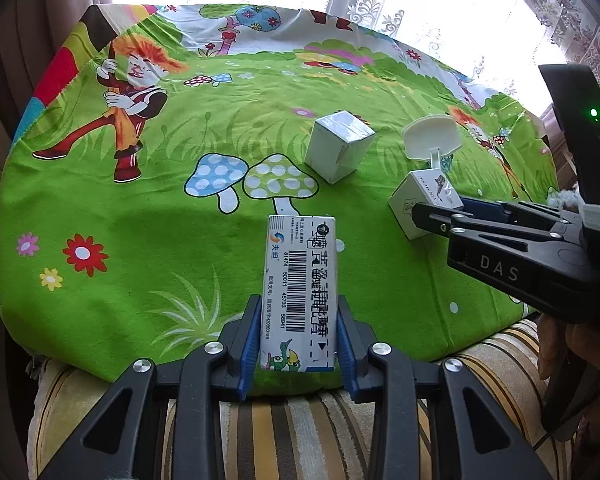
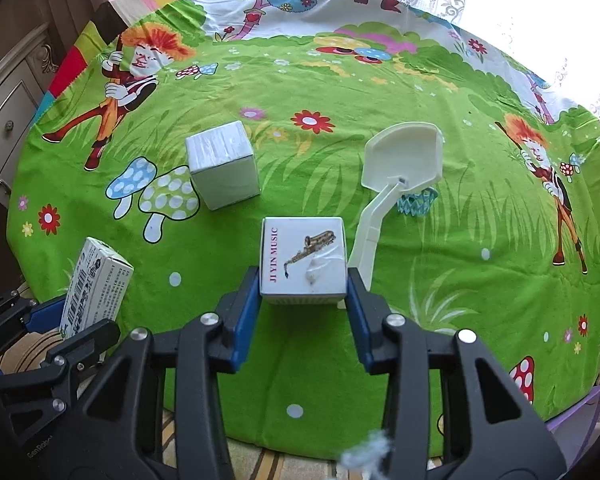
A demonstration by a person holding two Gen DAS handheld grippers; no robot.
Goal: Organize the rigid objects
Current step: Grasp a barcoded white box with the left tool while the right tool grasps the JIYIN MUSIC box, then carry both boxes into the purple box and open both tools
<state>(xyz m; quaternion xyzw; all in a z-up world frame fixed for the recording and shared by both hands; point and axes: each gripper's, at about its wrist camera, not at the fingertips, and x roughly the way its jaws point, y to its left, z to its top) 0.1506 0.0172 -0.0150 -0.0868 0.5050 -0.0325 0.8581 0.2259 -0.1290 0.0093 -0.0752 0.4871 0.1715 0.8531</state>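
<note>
My left gripper (image 1: 298, 308) is shut on a tall white medicine box (image 1: 300, 280) with a barcode, held upright over the near edge of the green cartoon cloth (image 1: 140, 240). In the right wrist view the same box (image 2: 96, 288) and the left gripper (image 2: 70, 316) sit at the lower left. A small white cube box printed with a saxophone (image 2: 303, 256) is between the blue pads of my right gripper (image 2: 303, 276), which press on both its sides. The left wrist view shows this box (image 1: 420, 196) at the right gripper's (image 1: 424, 216) tips.
A plain white cube box (image 2: 222, 164) stands on the cloth to the left of centre. A white toy basketball hoop (image 2: 400, 156) leans right beside the saxophone box, its blue net (image 2: 418, 202) behind. A striped cushion (image 1: 300, 420) lies under the near edge; a cabinet (image 2: 8, 120) stands left.
</note>
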